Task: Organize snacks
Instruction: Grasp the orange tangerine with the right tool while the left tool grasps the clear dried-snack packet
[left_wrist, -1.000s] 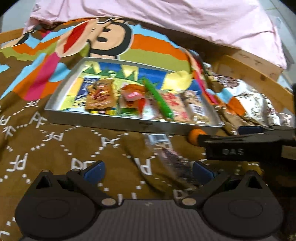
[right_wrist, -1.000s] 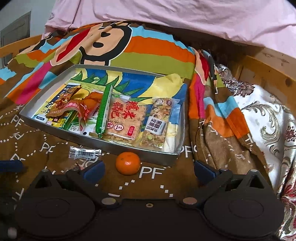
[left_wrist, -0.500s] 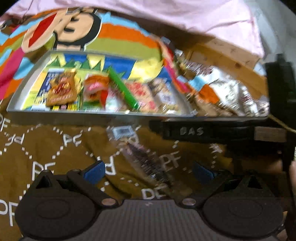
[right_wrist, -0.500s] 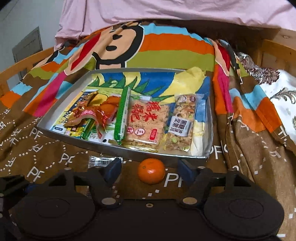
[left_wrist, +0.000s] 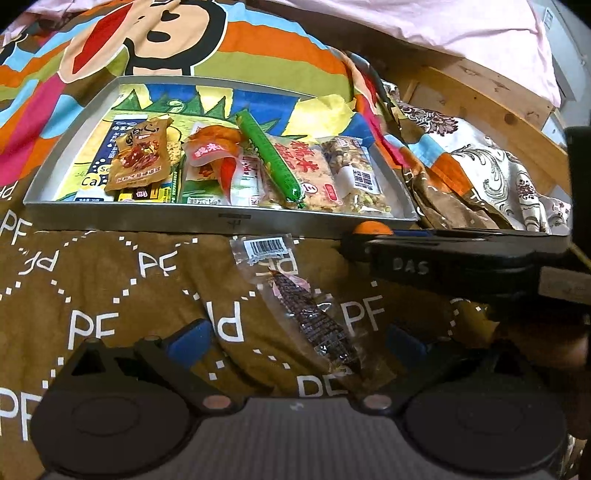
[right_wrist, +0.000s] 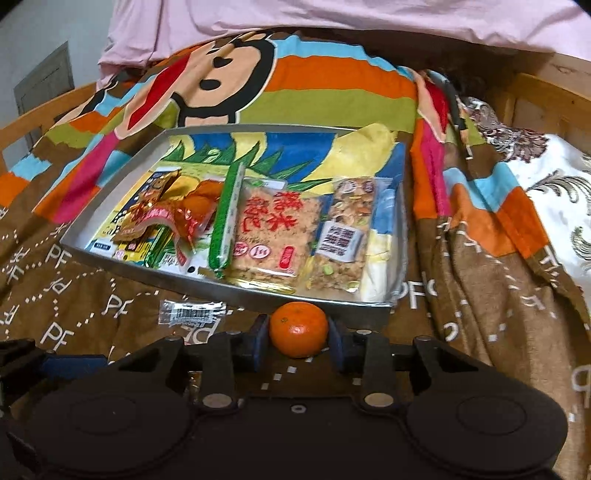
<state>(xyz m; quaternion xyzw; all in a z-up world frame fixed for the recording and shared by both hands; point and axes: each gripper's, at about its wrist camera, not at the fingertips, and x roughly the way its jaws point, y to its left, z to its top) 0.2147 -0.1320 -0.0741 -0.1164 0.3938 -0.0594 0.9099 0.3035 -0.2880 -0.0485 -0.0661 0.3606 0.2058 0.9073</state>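
Tray (right_wrist: 229, 291): dull grey metal, matt walls, printed paper liner.
Blanket (left_wrist: 110, 280): brown cloth, soft napped weave.
Clear wrapper (left_wrist: 295, 295): thin glossy plastic, crinkled (barcode label at one end).
Green stick pack (left_wrist: 273, 158): smooth shiny plastic film.
Mandarin (right_wrist: 298, 328): orange peel, finely pitted, slight sheen.
Bed frame (left_wrist: 480, 92): pale bare wood, knotty.
Pink sheet (right_wrist: 295, 18): plain matt cloth.
Right gripper (right_wrist: 298, 341): matt black plastic, blue pads.

The right gripper (right_wrist: 298, 345) fingers (wide before) are closing around the mandarin (right_wrist: 298, 328).
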